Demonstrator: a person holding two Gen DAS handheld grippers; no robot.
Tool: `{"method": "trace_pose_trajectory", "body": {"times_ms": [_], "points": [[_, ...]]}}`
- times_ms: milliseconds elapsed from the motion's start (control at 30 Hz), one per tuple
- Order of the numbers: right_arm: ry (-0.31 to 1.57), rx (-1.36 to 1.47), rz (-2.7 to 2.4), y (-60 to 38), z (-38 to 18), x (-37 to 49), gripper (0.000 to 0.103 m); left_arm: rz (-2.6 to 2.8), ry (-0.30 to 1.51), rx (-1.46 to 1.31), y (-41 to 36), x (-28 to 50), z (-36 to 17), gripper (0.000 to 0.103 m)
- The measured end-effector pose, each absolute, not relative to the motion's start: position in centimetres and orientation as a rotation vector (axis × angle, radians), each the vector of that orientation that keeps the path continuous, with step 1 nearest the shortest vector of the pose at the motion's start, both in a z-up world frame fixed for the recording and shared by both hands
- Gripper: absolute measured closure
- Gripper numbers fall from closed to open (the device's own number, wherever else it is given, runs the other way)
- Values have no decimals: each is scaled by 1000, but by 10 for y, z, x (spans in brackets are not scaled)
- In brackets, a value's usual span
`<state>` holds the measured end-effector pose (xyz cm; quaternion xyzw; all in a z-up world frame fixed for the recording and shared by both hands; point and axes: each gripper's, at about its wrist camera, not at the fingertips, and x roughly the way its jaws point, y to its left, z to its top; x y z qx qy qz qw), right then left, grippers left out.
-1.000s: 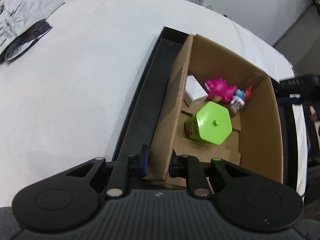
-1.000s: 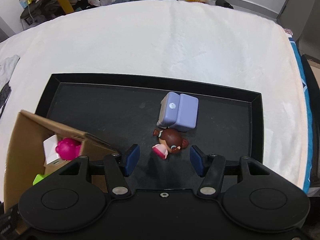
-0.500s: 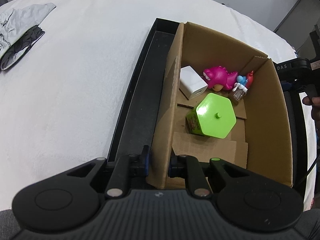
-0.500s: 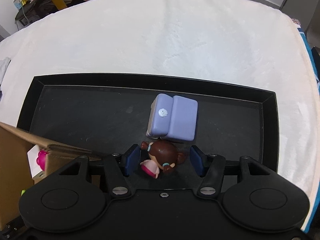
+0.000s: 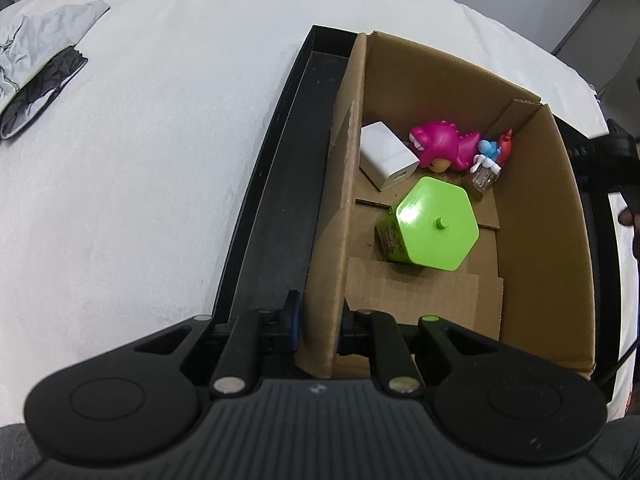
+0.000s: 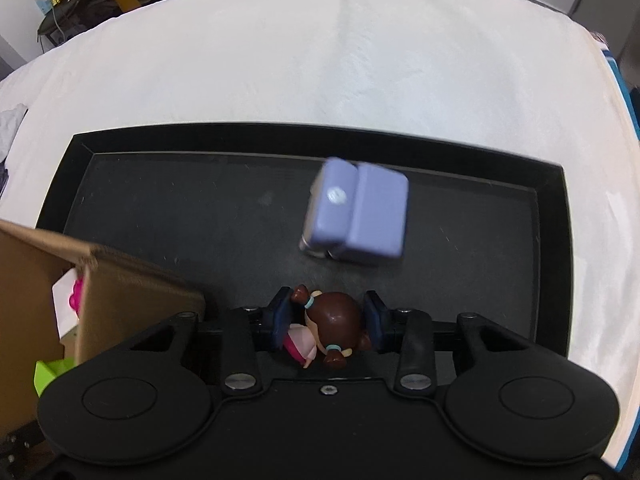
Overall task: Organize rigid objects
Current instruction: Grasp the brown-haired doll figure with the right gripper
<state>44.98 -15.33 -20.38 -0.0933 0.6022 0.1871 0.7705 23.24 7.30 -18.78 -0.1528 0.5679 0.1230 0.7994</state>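
My left gripper is shut on the left wall of a cardboard box that stands in a black tray. Inside the box lie a green hexagonal tin, a pink dinosaur, a white charger and a small blue and red figure. Pointing down into the tray, my right gripper is closing, and its blue pads press both sides of the head of a brown-haired doll. A purple block lies just beyond the doll.
A white cloth covers the table around the tray. Crumpled grey fabric lies at the far left. A corner of the box stands close to the left of my right gripper. Part of a hand shows at the right edge.
My right gripper came down over the doll and its jaws closed onto the doll's head. My left gripper kept its grip on the box wall.
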Motion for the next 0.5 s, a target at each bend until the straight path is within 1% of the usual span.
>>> {"method": "trace_pose_trajectory", "body": {"times_ms": [367, 500], "points": [[1315, -92, 363, -195, -183, 436, 65, 274, 1219, -289, 65, 234, -186, 89], [1335, 22, 345, -212, -172, 431, 65, 281, 1208, -280, 62, 232, -184, 89]]}}
